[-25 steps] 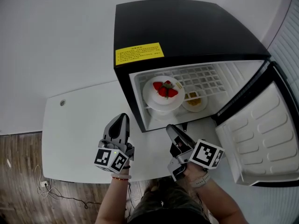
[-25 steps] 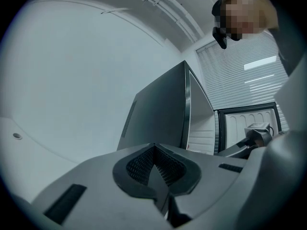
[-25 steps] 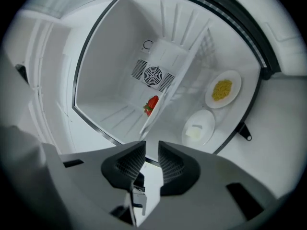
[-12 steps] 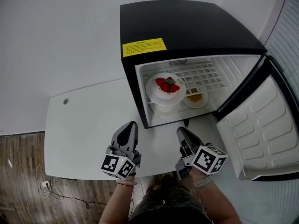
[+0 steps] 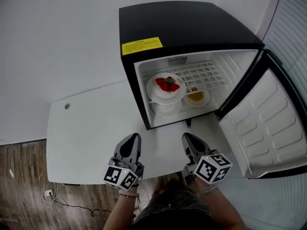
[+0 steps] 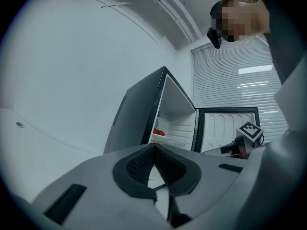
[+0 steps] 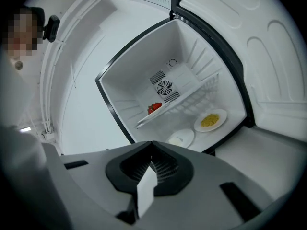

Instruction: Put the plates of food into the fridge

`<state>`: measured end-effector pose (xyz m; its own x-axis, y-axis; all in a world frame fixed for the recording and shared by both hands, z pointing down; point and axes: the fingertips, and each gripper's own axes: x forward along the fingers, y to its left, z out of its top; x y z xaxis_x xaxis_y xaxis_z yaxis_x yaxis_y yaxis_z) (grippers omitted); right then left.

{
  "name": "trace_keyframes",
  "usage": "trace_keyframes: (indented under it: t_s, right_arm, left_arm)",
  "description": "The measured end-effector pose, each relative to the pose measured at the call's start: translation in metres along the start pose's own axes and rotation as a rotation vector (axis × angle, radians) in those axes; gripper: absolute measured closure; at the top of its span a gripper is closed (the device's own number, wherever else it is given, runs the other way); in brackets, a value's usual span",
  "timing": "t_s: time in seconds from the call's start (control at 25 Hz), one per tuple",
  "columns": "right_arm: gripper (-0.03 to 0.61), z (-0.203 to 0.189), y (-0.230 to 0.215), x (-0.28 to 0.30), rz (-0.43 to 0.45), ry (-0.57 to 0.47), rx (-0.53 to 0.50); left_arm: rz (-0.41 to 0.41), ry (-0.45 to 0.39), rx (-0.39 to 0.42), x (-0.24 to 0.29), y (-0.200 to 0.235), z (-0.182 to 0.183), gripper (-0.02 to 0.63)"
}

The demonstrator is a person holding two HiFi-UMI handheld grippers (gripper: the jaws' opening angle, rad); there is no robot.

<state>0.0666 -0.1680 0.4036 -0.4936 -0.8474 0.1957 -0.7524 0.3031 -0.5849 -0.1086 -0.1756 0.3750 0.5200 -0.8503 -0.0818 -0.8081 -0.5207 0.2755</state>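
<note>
The black fridge (image 5: 192, 28) stands open on the white table (image 5: 91, 128). On its wire shelf sits a white plate of strawberries (image 5: 166, 86) (image 7: 154, 107) (image 6: 159, 132). Below, on the fridge floor, lie a plate of yellow food (image 5: 197, 97) (image 7: 210, 120) and a white plate with a pale piece on it (image 5: 165, 109) (image 7: 181, 138). My left gripper (image 5: 133, 139) (image 6: 154, 146) and right gripper (image 5: 187, 138) (image 7: 152, 143) hover over the table's near edge, well short of the fridge. Both are shut with nothing in them.
The fridge door (image 5: 268, 123) swings wide to the right, its white inner shelves facing me. Bare tabletop lies left of the fridge. A cable and plug (image 5: 48, 194) lie on the wooden floor at the lower left. Window blinds (image 5: 292, 18) fill the far right.
Both grippers have drawn back from the fridge opening toward the table's near edge. The right gripper has rolled as it withdrew.
</note>
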Motion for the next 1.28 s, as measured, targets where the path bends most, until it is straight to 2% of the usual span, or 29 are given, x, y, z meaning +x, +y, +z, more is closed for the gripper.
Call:
trace_keyframes:
  t_s: [0.52, 1.0, 1.28]
  right_arm:
    - [0.572, -0.008, 0.010, -0.015, -0.006, -0.005, -0.120]
    - [0.572, -0.007, 0.009, -0.023, -0.014, -0.008, -0.145]
    - [0.575, -0.010, 0.011, -0.030, -0.027, 0.009, -0.287]
  left_arm:
    - [-0.034, 0.011, 0.004, -0.019, -0.015, -0.002, 0.607]
    - [-0.053, 0.006, 0.004, -0.017, -0.024, 0.000, 0.607]
    - [-0.104, 0.007, -0.007, -0.009, -0.040, -0.002, 0.607]
